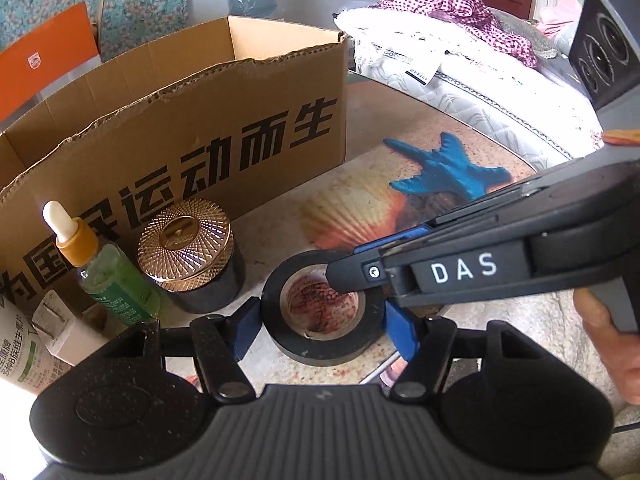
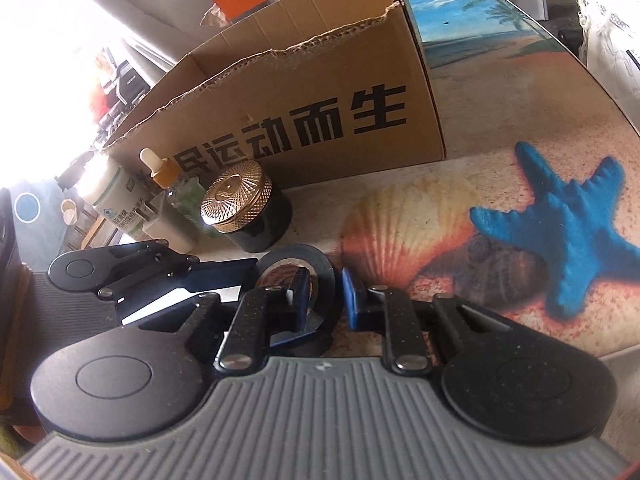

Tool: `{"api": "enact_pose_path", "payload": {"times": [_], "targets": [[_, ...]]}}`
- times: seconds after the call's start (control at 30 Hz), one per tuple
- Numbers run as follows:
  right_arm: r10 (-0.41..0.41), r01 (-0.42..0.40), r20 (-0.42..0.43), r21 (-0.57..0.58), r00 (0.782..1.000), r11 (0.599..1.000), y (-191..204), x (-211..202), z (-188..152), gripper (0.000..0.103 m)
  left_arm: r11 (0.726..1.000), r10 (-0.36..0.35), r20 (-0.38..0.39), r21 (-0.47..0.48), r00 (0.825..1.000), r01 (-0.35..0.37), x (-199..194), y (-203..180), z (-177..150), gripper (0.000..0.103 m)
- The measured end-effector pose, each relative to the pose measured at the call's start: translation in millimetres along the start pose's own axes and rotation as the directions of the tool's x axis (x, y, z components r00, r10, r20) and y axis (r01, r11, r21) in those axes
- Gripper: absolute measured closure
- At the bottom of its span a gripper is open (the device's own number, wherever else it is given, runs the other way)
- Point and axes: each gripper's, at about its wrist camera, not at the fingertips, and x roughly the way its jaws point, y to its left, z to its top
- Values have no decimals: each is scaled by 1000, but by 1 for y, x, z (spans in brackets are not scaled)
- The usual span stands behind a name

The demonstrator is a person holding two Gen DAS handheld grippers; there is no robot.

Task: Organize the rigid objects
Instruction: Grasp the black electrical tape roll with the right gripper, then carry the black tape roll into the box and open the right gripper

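A black tape roll (image 1: 320,344) lies flat on the beach-print table, in front of a cardboard box (image 1: 200,128). My left gripper (image 1: 322,320) straddles the roll, its blue pads pressed on the roll's left and right sides. My right gripper (image 1: 344,276) reaches in from the right and dips into the roll's hole. In the right wrist view one finger sits inside the hole and the other outside, so the right gripper (image 2: 326,296) is shut on the wall of the tape roll (image 2: 324,268). The left gripper's fingers (image 2: 216,276) show at the left there.
A black jar with a gold lid (image 1: 186,240), a green dropper bottle (image 1: 108,272), a white plug (image 1: 64,332) and a white bottle (image 1: 20,352) stand left of the roll. A hand (image 1: 608,340) holds the right gripper. The table edge (image 1: 460,120) borders a mattress.
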Motion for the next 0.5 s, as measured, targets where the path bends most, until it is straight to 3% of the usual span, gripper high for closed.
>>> {"api": "enact_pose_path", "payload": {"times": [0.3,0.5], "targets": [[-7,8,56,-16,998,1000,8,-20,1,87,1000,14,53,6,999,-15,-22,-3,6,36],[2,10,152,-77,988,997,29,-57,17,87,997,65,173,38,983,-73,-63,-8,24,36]]}}
